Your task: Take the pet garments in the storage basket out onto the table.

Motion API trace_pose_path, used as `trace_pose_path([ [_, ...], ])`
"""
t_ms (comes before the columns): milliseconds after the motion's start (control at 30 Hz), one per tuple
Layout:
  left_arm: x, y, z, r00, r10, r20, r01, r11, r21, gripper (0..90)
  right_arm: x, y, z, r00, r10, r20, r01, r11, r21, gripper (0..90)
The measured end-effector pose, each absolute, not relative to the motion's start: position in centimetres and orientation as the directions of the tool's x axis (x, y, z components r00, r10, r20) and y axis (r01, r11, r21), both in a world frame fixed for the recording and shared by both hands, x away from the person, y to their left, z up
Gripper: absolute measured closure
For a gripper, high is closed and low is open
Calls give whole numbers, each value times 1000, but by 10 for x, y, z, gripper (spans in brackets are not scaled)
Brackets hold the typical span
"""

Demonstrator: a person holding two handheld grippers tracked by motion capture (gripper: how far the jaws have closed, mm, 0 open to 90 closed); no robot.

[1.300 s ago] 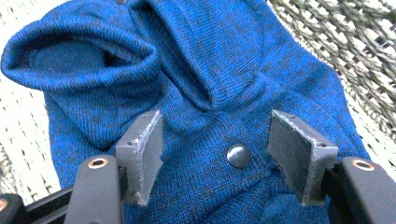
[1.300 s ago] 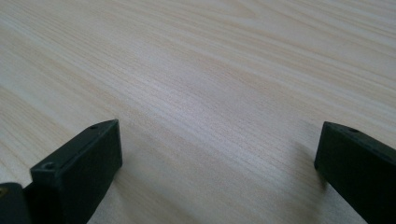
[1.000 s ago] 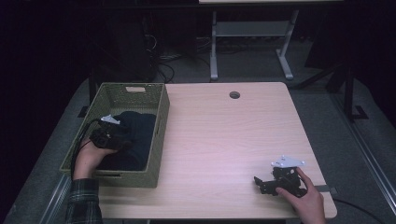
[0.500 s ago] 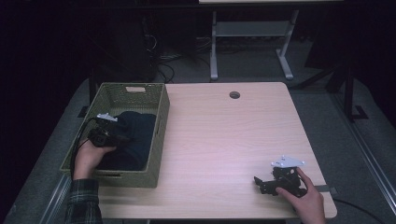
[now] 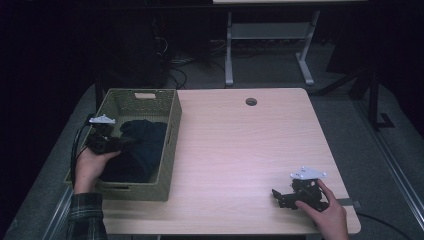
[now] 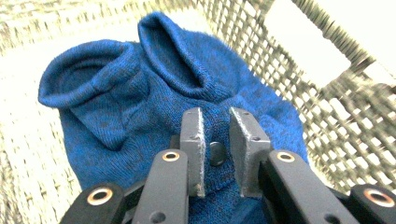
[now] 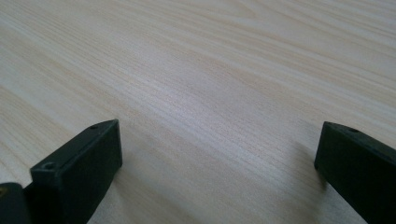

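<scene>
Your right claw (image 5: 286,198) rests low on the table (image 5: 240,150) near its front right corner, jaws spread wide with only bare wood between them in the right gripper view. Your left claw (image 6: 215,154) hangs inside the woven basket (image 5: 170,150), just above the blue knit garment (image 6: 154,98); its jaws stand a narrow gap apart with nothing pinched in them, so it is released.

The garment lies crumpled on the basket floor, filling most of it. Judge it soft, light and limp: it will sag and trail when lifted, and the knit should give good friction. Take hold of a raised fold, such as the rolled collar or cuff ridge (image 6: 88,79) just beyond your jaws, rather than pressing into flat cloth.

The basket walls stand close on every side, so lift straight up before swinging across. Beyond the basket rim, the tabletop lies open toward the far edge and its round cable hole (image 5: 251,101).
</scene>
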State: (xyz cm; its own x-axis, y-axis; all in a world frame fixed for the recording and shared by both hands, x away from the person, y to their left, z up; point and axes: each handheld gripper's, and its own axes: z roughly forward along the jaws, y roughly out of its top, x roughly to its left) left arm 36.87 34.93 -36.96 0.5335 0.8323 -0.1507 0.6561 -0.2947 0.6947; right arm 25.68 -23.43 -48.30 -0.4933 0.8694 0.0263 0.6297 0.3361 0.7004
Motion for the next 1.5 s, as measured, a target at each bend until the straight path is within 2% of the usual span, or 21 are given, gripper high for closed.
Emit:
trace_pose_path([
  [500, 357, 347, -340, 549, 812, -199, 551, -172, 817, 788, 257, -234, -483, -493, 869, 26, 630, 336, 700, 4],
  [533, 355, 347, -337, 546, 816, -189, 529, -161, 833, 900, 257, -234, -483, -493, 869, 27, 630, 336, 700, 4],
  [600, 354, 348, -335, 552, 805, -216, 526, -135, 840, 894, 257, -234, -483, -493, 869, 27, 630, 336, 700, 4],
  [900, 352, 344, -328, 549, 812, -197, 515, -143, 845, 896, 257, -234, -483, -493, 869, 26, 630, 336, 700, 4],
  [1500, 344, 328, -259, 615, 776, -141, 341, -100, 935, 896, 257, -234, -483, -486, 874, 30, 635, 329, 699, 4],
])
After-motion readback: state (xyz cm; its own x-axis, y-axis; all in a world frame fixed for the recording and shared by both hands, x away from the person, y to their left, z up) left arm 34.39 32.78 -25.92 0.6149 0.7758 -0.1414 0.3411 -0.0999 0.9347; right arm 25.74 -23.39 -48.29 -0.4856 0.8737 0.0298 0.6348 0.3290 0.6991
